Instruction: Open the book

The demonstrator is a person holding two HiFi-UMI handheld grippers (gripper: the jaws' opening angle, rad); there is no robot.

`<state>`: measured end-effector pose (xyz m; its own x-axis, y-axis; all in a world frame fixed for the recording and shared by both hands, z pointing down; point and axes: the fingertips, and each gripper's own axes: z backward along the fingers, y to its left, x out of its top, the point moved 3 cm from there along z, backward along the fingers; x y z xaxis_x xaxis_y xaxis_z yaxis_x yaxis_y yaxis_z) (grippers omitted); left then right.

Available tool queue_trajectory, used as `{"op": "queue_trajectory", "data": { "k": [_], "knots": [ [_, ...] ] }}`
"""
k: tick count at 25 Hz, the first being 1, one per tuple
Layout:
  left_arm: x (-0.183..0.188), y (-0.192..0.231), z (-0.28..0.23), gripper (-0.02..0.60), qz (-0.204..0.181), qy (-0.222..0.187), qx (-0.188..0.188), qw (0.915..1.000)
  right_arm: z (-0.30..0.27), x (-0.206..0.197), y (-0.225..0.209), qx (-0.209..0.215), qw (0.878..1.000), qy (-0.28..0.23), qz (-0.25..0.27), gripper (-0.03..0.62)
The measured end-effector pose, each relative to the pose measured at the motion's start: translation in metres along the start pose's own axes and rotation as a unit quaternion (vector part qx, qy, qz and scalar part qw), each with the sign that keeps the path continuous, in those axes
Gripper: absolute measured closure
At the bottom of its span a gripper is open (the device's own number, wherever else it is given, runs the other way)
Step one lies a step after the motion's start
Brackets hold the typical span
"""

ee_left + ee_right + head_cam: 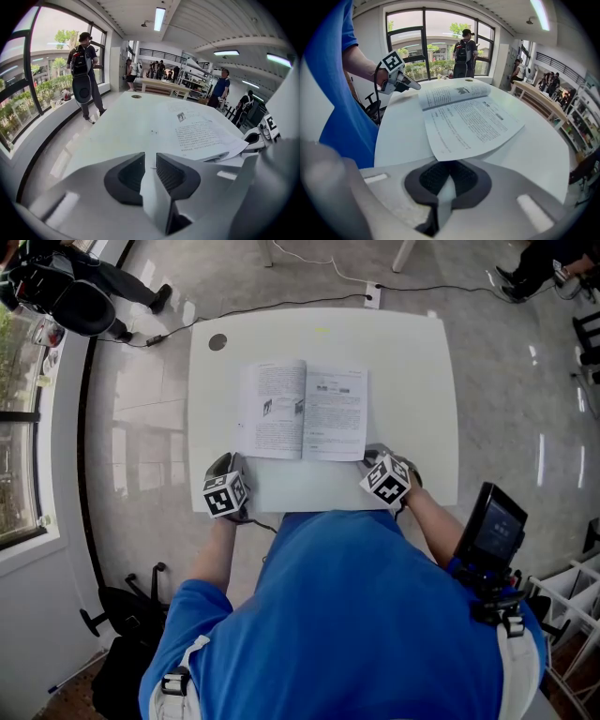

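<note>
A book (305,411) lies open and flat in the middle of the white table (412,362), printed pages up. My left gripper (228,463) rests by the book's near left corner. In the left gripper view its jaws (150,164) stand a little apart with only bare table between them, and the book (201,133) lies just to their right. My right gripper (377,457) sits at the near right corner. In the right gripper view its pads (461,176) are closed together, with the corner of the right-hand page (468,117) reaching into their tips.
A round cable hole (217,341) marks the table's far left corner. A cable and a socket strip (372,294) lie on the floor beyond the table. A person with a backpack (83,75) stands by the windows on the left. A device (492,526) is strapped to my right arm.
</note>
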<state>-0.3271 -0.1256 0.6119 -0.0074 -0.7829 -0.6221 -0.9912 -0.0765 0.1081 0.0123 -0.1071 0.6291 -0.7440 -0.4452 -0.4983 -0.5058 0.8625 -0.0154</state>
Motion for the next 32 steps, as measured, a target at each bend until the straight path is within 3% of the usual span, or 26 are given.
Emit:
{"op": "queue_trajectory", "data": {
  "k": [6, 8, 14, 19, 26, 32],
  "knots": [
    [-0.005, 0.002, 0.020, 0.504, -0.036, -0.031, 0.004, 0.9989, 0.016, -0.012, 0.009, -0.059, 0.998, 0.010, -0.030, 0.589],
    [-0.005, -0.002, 0.024, 0.542, -0.053, -0.053, 0.005, 0.9972, 0.025, -0.018, 0.012, -0.086, 0.995, 0.004, -0.046, 0.589],
    [-0.006, -0.041, 0.038, 0.574, -0.095, -0.098, -0.014, 0.9905, 0.051, -0.026, 0.018, -0.137, 0.987, -0.036, -0.072, 0.589],
    [-0.013, -0.086, 0.068, 0.574, -0.110, -0.127, -0.033, 0.9852, 0.073, -0.024, 0.033, -0.142, 0.982, -0.093, -0.088, 0.589],
    [-0.032, -0.166, 0.125, 0.574, -0.123, -0.166, -0.052, 0.9770, 0.139, -0.021, 0.064, -0.126, 0.963, -0.211, -0.109, 0.589],
    [-0.057, -0.228, 0.180, 0.574, -0.142, -0.199, -0.059, 0.9679, 0.188, -0.043, 0.100, -0.114, 0.951, -0.266, -0.106, 0.589]
  ]
}}
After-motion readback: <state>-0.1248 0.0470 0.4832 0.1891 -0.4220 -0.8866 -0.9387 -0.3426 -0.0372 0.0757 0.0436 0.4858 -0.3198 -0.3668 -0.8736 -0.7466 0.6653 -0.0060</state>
